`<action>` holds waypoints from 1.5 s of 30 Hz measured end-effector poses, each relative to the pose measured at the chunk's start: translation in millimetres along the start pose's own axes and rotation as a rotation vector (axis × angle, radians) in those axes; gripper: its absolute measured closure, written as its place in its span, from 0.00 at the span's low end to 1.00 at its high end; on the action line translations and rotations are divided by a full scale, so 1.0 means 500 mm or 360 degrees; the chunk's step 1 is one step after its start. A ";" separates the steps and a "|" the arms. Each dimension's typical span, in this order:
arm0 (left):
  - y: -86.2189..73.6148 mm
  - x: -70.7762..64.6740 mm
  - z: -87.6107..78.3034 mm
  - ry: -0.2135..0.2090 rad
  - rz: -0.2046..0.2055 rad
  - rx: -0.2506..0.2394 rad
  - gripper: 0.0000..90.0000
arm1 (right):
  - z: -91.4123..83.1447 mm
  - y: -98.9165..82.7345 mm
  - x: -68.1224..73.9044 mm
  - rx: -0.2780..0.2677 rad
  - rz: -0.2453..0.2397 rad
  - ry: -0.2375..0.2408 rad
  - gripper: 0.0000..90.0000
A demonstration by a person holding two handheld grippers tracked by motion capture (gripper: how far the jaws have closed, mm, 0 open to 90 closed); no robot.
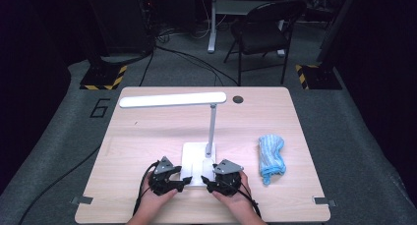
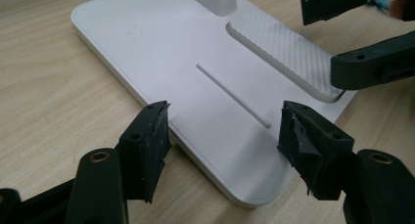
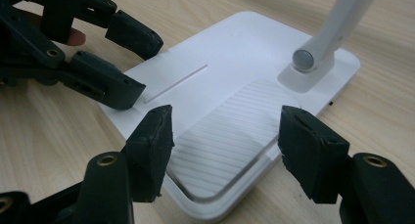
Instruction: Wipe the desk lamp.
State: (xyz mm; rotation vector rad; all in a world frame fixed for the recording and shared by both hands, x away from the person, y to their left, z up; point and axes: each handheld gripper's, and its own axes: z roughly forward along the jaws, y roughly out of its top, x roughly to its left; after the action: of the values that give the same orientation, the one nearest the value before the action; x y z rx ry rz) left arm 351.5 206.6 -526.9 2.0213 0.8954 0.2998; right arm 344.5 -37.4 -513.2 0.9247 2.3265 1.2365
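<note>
Lamp base (image 1: 195, 161), white, flat on bench (image 1: 147, 136), near edge centre; stem rises at its 1 o'clock corner. Left gripper (image 1: 183, 183) at base's 7 o'clock corner, jaws wide apart, nothing pinched. Right gripper (image 1: 208, 184) at 5 o'clock corner, jaws wide, straddling the ribbed pad (image 3: 230, 136), no pad contact seen. Blue cloth (image 1: 271, 158) at 3 o'clock, well apart.

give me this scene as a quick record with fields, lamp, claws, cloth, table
lamp: white desk lamp, lit bar head, flat base at near table edge
left claw: open, jaws straddling base's near left corner
right claw: open, jaws at base's near right corner, over its ribbed pad
cloth: blue striped cloth, bunched, right of lamp, apart from it
table: light wood
</note>
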 end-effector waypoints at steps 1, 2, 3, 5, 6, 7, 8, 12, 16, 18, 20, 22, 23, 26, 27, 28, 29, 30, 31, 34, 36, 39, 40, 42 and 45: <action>0.001 0.000 -0.002 -0.0011 0.0006 0.0019 0.39 | 0.002 0.002 0.002 0.0007 -0.0041 -0.0025 0.41; 0.001 -0.001 -0.003 -0.0023 -0.0005 0.0029 0.39 | 0.004 0.003 0.006 0.0008 -0.0059 -0.0056 0.41; 0.000 -0.001 -0.004 -0.0023 -0.0002 0.0025 0.39 | 0.006 0.006 0.010 0.0027 -0.0096 -0.0102 0.40; -0.002 -0.002 -0.006 -0.0030 0.0005 0.0034 0.39 | 0.009 0.006 0.007 0.0031 -0.0121 -0.0092 0.40; -0.003 -0.004 -0.005 -0.0020 0.0002 0.0018 0.39 | 0.012 0.006 0.008 0.0027 -0.0086 -0.0095 0.39; -0.003 -0.007 -0.006 -0.0023 -0.0010 0.0024 0.39 | 0.014 0.006 0.005 0.0024 -0.0083 -0.0082 0.39; -0.003 -0.008 -0.007 -0.0025 -0.0010 0.0030 0.39 | 0.015 0.005 0.004 0.0019 -0.0067 -0.0091 0.38; -0.004 -0.009 -0.008 -0.0015 0.0012 0.0027 0.38 | 0.015 0.004 0.001 0.0029 -0.0004 -0.0090 0.36; -0.004 -0.012 -0.008 -0.0023 0.0003 0.0033 0.38 | 0.015 0.002 -0.005 0.0030 0.0026 -0.0077 0.36; -0.004 -0.014 -0.006 -0.0012 0.0001 0.0025 0.38 | 0.014 0.004 -0.006 0.0046 0.0051 -0.0063 0.36; -0.003 -0.017 -0.003 -0.0020 0.0002 0.0018 0.37 | 0.017 0.005 -0.009 0.0034 0.0050 -0.0067 0.37; -0.003 -0.020 0.001 -0.0033 0.0010 0.0011 0.37 | 0.022 0.006 -0.007 0.0080 0.0040 -0.0086 0.36; -0.003 -0.024 0.001 -0.0048 -0.0004 0.0022 0.37 | 0.024 0.004 -0.007 0.0073 0.0030 -0.0092 0.35; -0.002 -0.026 0.004 -0.0059 0.0009 0.0017 0.37 | 0.019 0.002 -0.011 0.0082 0.0029 -0.0114 0.36; -0.002 -0.025 0.004 -0.0070 0.0015 0.0024 0.38 | 0.018 0.001 -0.015 0.0072 0.0043 -0.0122 0.35; -0.001 -0.024 0.005 -0.0088 0.0004 0.0031 0.38 | 0.016 -0.001 -0.019 0.0076 0.0071 -0.0109 0.35; -0.001 -0.024 0.007 -0.0090 -0.0002 0.0025 0.38 | 0.015 -0.004 -0.023 0.0071 0.0089 -0.0107 0.35; 0.000 -0.025 0.007 -0.0084 -0.0014 0.0022 0.38 | 0.014 -0.006 -0.029 0.0064 0.0106 -0.0092 0.36; 0.001 -0.023 0.008 -0.0068 0.0003 0.0019 0.38 | 0.013 -0.009 -0.032 0.0059 0.0138 -0.0079 0.36; 0.002 -0.020 0.005 -0.0044 -0.0010 0.0034 0.39 | 0.009 -0.014 -0.038 0.0051 0.0177 -0.0063 0.39; 0.003 -0.013 0.002 -0.0022 -0.0025 0.0023 0.39 | 0.006 -0.016 -0.041 0.0046 0.0181 -0.0058 0.41; 0.005 0.001 -0.006 0.0007 0.0017 0.0022 0.39 | 0.004 -0.019 -0.046 0.0039 0.0187 -0.0050 0.43; 0.005 0.005 -0.009 0.0012 0.0006 0.0031 0.39 | 0.004 -0.019 -0.046 0.0039 0.0187 -0.0050 0.43; 0.003 0.012 -0.012 0.0042 -0.0010 0.0010 0.38 | 0.001 -0.018 -0.049 0.0054 0.0184 -0.0041 0.44; 0.002 0.024 -0.020 0.0067 -0.0044 -0.0001 0.38 | -0.003 -0.019 -0.055 0.0054 0.0158 -0.0048 0.47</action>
State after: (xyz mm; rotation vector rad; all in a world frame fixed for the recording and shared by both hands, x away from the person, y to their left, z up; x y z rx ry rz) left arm 355.1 220.9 -521.7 2.0069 0.9486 0.3285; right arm 360.0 -60.9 -520.1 1.0743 2.3103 1.2156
